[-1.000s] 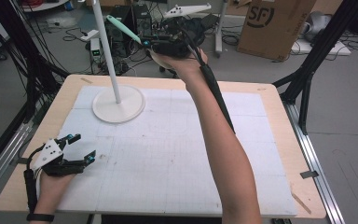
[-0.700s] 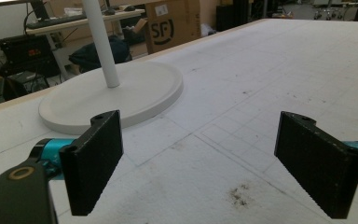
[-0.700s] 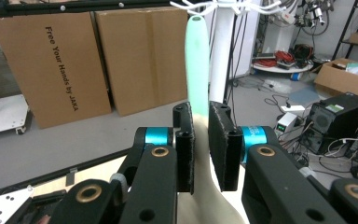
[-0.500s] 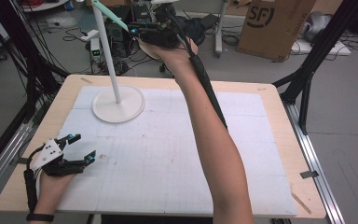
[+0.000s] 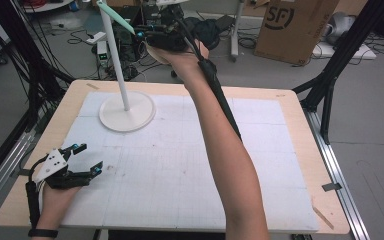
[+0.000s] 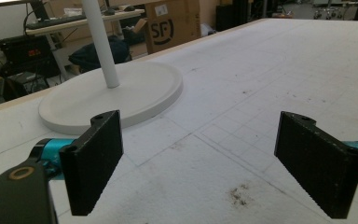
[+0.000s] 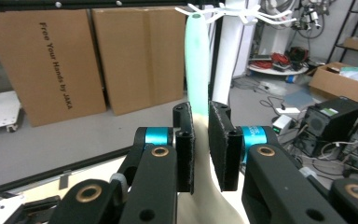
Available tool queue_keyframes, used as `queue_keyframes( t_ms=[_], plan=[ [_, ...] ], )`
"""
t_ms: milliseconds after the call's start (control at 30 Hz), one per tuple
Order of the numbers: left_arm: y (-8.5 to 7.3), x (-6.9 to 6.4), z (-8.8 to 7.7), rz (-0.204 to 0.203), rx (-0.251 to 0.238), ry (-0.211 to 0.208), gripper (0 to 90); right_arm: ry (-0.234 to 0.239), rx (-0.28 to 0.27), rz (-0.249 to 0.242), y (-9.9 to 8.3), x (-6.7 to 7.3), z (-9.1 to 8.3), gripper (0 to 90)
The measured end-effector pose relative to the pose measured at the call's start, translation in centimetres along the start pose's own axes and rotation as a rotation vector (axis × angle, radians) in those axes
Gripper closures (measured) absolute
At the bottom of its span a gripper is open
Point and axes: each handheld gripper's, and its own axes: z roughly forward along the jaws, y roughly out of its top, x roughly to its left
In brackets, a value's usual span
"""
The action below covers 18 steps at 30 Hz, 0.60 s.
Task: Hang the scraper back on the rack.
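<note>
A white stand with a round base [image 5: 127, 112] and a thin pole [image 5: 116, 60] rises from the table's far left; its base [image 6: 121, 93] also lies ahead of my left gripper. My right gripper [image 5: 142, 35] is raised high beyond the table's far edge, just right of the pole. It is shut on a long pale green utensil [image 5: 115, 15] that points up and left toward the pole's top. In the right gripper view the utensil [image 7: 198, 60] stands up between the pads of my right gripper [image 7: 201, 149], near white prongs [image 7: 235, 11]. My left gripper [image 5: 89, 158] rests open at the front left, its gap [image 6: 205, 163] empty.
A white gridded mat [image 5: 180, 165] covers the wooden table [image 5: 300, 150]. Cardboard boxes [image 5: 292, 25], cables and electronics [image 5: 130, 42] sit on the floor behind. Black frame legs [image 5: 330, 85] stand at the right, and rails run along both table sides.
My right gripper has carried the green utensil leftward and slightly higher, closer to the pole's top. The left gripper has stayed where it was.
</note>
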Motion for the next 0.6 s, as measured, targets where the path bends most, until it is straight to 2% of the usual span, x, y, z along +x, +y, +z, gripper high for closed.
queue_keyframes(
  t_ms=[600],
  plan=[
    [0.00,-0.03,0.00,0.005,0.001,0.000,15.8,-0.043,0.023,-0.001,-0.39,-1.05,0.06,81.3]
  ],
)
